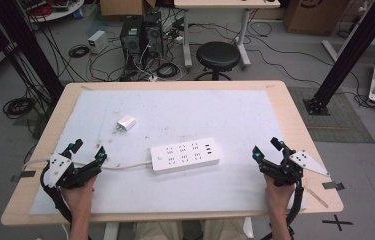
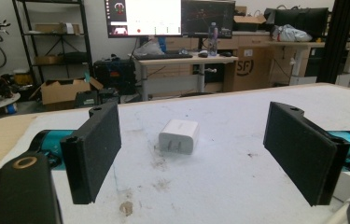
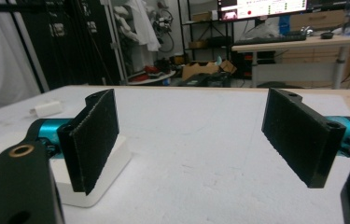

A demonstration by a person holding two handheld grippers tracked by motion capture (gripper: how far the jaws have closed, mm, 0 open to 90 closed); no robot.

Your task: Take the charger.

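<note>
Even, fairly bright overhead light falls on the bench, with only soft, faint shadows. All three pictures are slightly soft. The monitor glares white.

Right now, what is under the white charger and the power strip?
Both the charger and the power strip rest on a white sheet covering the wooden table. What lies beneath the sheet there is hidden.

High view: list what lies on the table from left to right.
left gripper → white charger → white power strip → right gripper
</note>
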